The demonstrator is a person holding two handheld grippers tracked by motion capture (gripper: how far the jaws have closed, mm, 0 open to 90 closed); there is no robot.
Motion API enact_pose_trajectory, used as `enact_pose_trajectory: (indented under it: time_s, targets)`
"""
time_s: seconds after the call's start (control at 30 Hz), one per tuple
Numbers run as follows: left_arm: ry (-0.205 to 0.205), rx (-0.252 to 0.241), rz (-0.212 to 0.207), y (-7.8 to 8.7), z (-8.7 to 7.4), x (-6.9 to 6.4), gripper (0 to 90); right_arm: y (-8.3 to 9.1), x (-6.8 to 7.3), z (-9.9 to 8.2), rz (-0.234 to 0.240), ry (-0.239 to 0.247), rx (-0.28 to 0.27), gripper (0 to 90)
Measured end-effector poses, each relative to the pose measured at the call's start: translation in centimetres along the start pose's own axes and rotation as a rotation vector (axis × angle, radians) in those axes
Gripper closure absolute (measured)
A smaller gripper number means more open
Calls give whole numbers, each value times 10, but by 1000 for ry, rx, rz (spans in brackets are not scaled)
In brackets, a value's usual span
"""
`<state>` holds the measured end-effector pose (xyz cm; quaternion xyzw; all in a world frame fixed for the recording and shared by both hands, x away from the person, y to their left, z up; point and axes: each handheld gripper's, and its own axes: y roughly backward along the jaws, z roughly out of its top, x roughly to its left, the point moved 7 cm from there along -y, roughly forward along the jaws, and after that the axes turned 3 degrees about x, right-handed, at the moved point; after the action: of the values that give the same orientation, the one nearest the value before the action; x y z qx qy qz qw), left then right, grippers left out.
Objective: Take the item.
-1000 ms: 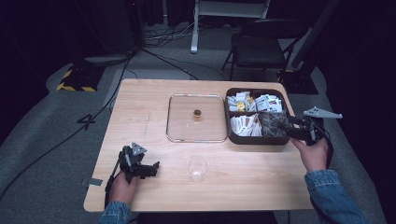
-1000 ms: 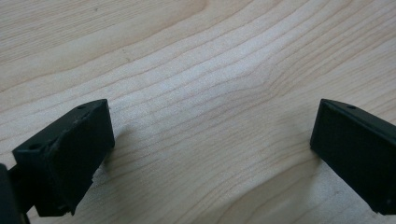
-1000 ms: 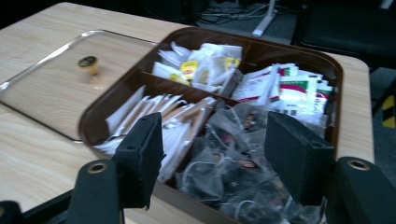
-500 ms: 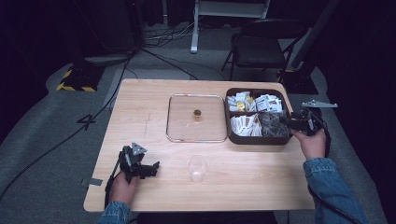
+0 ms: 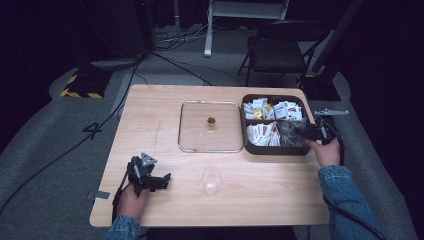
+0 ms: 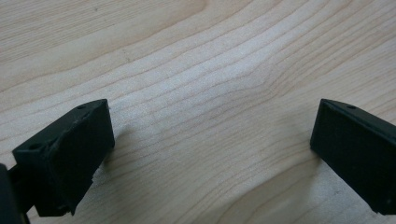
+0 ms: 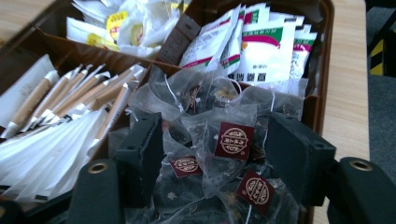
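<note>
my right gripper (image 7: 212, 158) hangs over the near right compartment of the dark brown divided plastic box (image 5: 248, 145), which sits at about three o'clock from the table's middle, against the right edge of the table. in the right gripper view its two black jaws stand about half apart and straddle the heap of clear mesh tea bags with maroon square tags (image 7: 233, 140); one tagged bag sits right between them, but i cannot tell whether the pads press on it. from that heap, the white paper sticks with brown bands (image 7: 70, 100) lie in the compartment at nine o'clock, the white and green printed sachets (image 7: 261, 46) at twelve, and the white and yellow packets (image 7: 121, 23) at eleven.

in the high view the right gripper (image 5: 311, 132) meets the box at its near right corner. my left gripper (image 5: 162, 180) rests at about seven o'clock on the light wooden table (image 5: 150, 115), with its jaws spread wide and nothing between them but bare wood grain. the square glass lid with a small brass knob (image 5: 211, 125) lies flat just left of the box, touching it. the clear plastic cup (image 5: 211, 180) stands upright at six o'clock, between my two hands.
</note>
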<state>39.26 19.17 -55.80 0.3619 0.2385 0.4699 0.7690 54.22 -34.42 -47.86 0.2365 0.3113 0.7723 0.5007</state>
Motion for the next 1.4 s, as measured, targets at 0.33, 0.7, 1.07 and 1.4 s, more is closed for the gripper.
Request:
enact_pose_trajectory:
  time_s: [0.33, 0.7, 1.07, 1.4]
  targets:
    - [-1, 1, 1, 0, 0, 0, 1, -14, -5, -7, -15, -24, 53, 386]
    - [0, 1, 0, 0, 0, 0, 1, -25, -9, -13, 20, -50, 109, 577]
    - [0, 1, 2, 0, 0, 0, 1, -19, -7, -8, 19, -14, 80, 702]
    - [0, 1, 1, 0, 0, 0, 1, 0, 2, 4, 71, -28, -24, 703]
